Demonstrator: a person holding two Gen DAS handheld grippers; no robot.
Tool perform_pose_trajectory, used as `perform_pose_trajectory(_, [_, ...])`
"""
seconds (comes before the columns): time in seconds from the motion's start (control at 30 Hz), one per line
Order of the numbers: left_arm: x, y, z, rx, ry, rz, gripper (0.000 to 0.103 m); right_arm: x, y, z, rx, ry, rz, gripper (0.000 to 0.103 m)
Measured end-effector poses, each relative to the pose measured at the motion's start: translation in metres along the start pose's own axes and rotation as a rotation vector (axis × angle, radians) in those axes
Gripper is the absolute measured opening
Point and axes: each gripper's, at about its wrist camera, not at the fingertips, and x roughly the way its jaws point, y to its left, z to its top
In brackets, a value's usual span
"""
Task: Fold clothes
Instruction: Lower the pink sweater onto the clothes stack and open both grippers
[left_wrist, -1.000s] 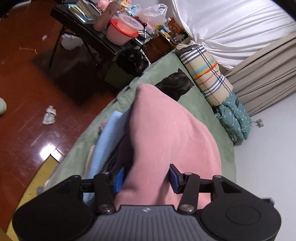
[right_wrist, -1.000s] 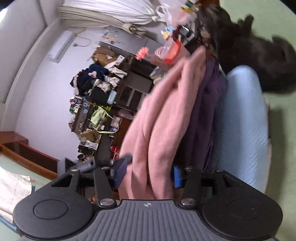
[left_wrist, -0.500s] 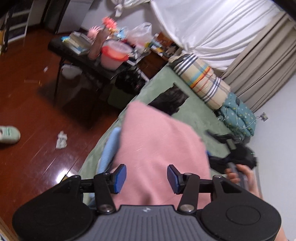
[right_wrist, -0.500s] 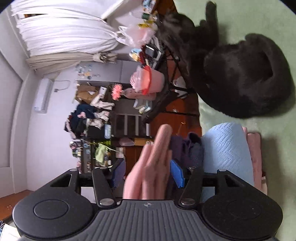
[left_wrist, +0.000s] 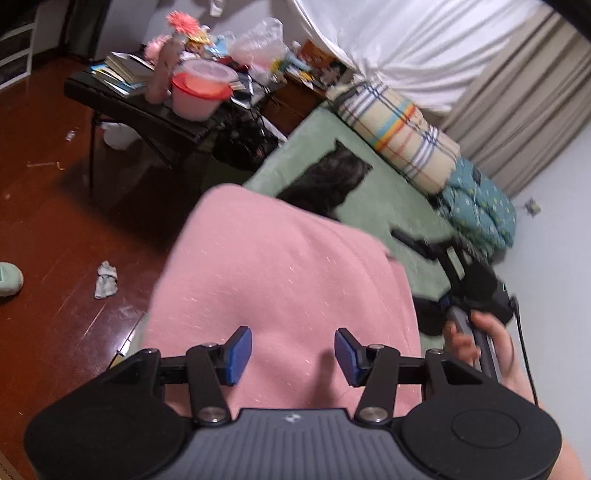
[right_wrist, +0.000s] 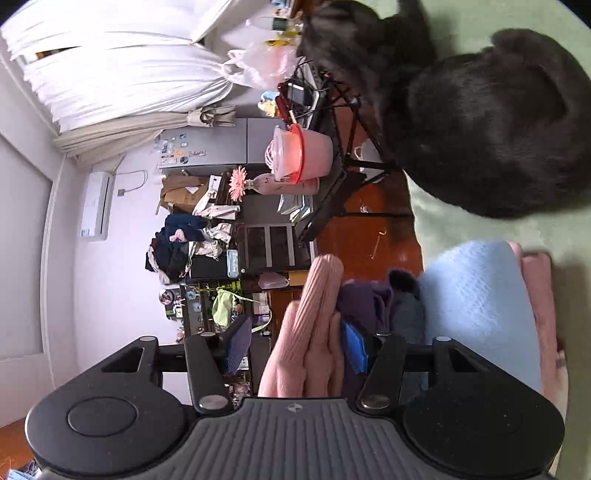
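**Item 1.** Crumpled scrap (left_wrist: 105, 275): on the wooden floor, well left of the black cat (left_wrist: 325, 181).

**Item 2.** Black counter (left_wrist: 129, 110): up and left of the cat. It carries a pink lidded tub (left_wrist: 199, 92), books and clutter.

**Item 3.** Pink garment (left_wrist: 280, 280), the task's thing: raised as a broad sheet just in front of the cat, above the green bed (left_wrist: 376, 199). Judged to be held high so it hangs flat for the next fold.

**Item 4.** Left hand-held gripper (left_wrist: 293, 350): nearer the camera than the cat. Its 2 blue pads stand apart, with pink cloth across the gap and beyond both. Whether they pinch it I cannot tell.

**Item 5.** Right hand-held gripper (right_wrist: 295, 343): right of the cat, carried in a person's hand (left_wrist: 480, 343).
- The jaws have just been closing.
- A ribbed pink fold (right_wrist: 314, 325) lies between them. It touches 1 pad and stands clear of the other, so it is not yet clamped.
- Judged to be taking the garment's other edge.

**Item 6.** Stack of folded clothes: on the bed near the cat, with a light blue knit (right_wrist: 476, 302) beside a purple garment (right_wrist: 365, 299). Likely where the pink piece will go.

**Item 7.** Striped bedroll (left_wrist: 399, 136) and teal quilt (left_wrist: 480, 210): right of the cat, along the bed's far edge.
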Motion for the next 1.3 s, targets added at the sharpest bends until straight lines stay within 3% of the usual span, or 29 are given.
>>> perform_pose_trajectory(0.1, [0.0,0.003,-0.002,-0.009,0.009,-0.01,0.049,0.0,0.038,-0.004,-0.213,-0.025,-0.09,0.016])
perform_pose_trajectory(0.13, [0.001,0.005,-0.003,-0.014,0.018,-0.02,0.049,-0.001,0.052,-0.007,-0.291,-0.036,-0.094,0.016])
perform_pose_trajectory(0.2, [0.001,0.008,-0.004,-0.024,0.021,-0.036,0.048,-0.012,0.101,-0.023,-0.567,-0.081,-0.054,0.016])
perform_pose_trajectory(0.27, [0.002,0.009,-0.006,-0.033,0.017,-0.031,0.048,-0.013,0.119,-0.032,-0.693,-0.098,-0.058,0.016])
perform_pose_trajectory(0.33, [0.003,0.009,-0.006,-0.014,0.021,-0.004,0.048,0.001,0.105,-0.021,-0.636,-0.078,-0.161,0.016])
perform_pose_trajectory(0.43, [0.003,0.009,-0.006,0.001,0.021,0.0,0.048,0.014,0.054,0.0,-0.425,-0.014,-0.253,0.023])
perform_pose_trajectory(0.57, [-0.003,0.007,-0.003,-0.02,0.035,0.002,0.048,-0.019,0.047,0.004,-0.443,-0.121,-0.271,0.028])
perform_pose_trajectory(0.67, [-0.013,-0.003,-0.007,0.018,0.03,0.078,0.049,-0.042,0.057,0.001,-0.487,-0.163,-0.263,0.028])
perform_pose_trajectory(0.8, [-0.019,-0.012,-0.016,0.054,0.037,0.106,0.054,-0.062,0.082,-0.031,-0.619,-0.138,-0.161,0.029])
perform_pose_trajectory(0.87, [-0.017,-0.013,-0.02,0.052,0.04,0.116,0.054,-0.053,0.092,-0.06,-0.66,-0.051,-0.085,0.038])
perform_pose_trajectory(0.93, [-0.017,-0.015,-0.024,0.051,0.036,0.128,0.055,-0.04,0.093,-0.081,-0.653,0.025,-0.052,0.04])
perform_pose_trajectory(1.1, [-0.02,-0.014,-0.034,0.058,0.048,0.144,0.055,-0.022,0.065,-0.126,-0.655,0.137,-0.13,0.04])
perform_pose_trajectory(1.3, [-0.023,-0.011,-0.056,0.089,0.087,0.186,0.055,-0.054,0.043,-0.148,-0.678,0.144,-0.166,0.04])
